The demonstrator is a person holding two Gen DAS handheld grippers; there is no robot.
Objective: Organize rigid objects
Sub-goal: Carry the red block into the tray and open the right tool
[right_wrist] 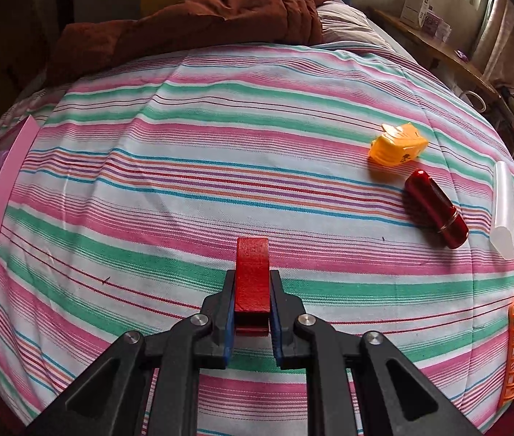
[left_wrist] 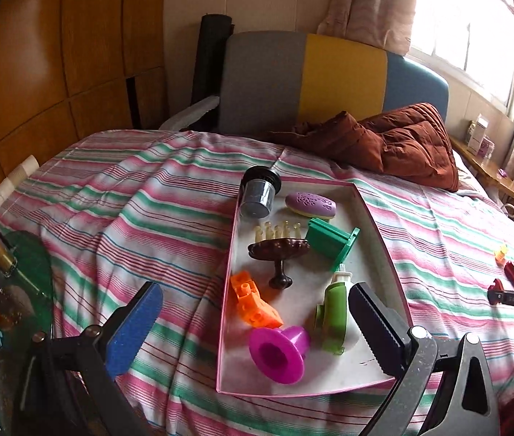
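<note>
Our left gripper [left_wrist: 253,321] hangs angled down over the near end of the tray [left_wrist: 373,218], jaws spread wide and empty, the magenta cup [left_wrist: 278,352] lying between them in view. Our right gripper [right_wrist: 252,312] tilts steeply down above the striped bedspread [right_wrist: 184,181], clamped on a red block [right_wrist: 252,279]; a red tube [right_wrist: 436,214] lies well right.

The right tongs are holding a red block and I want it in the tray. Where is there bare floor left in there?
The tray is bare along its near edge, right of the magenta funnel, and in the far right corner beyond the green bracket. The middle is crowded around the brown stand and orange piece.
</note>
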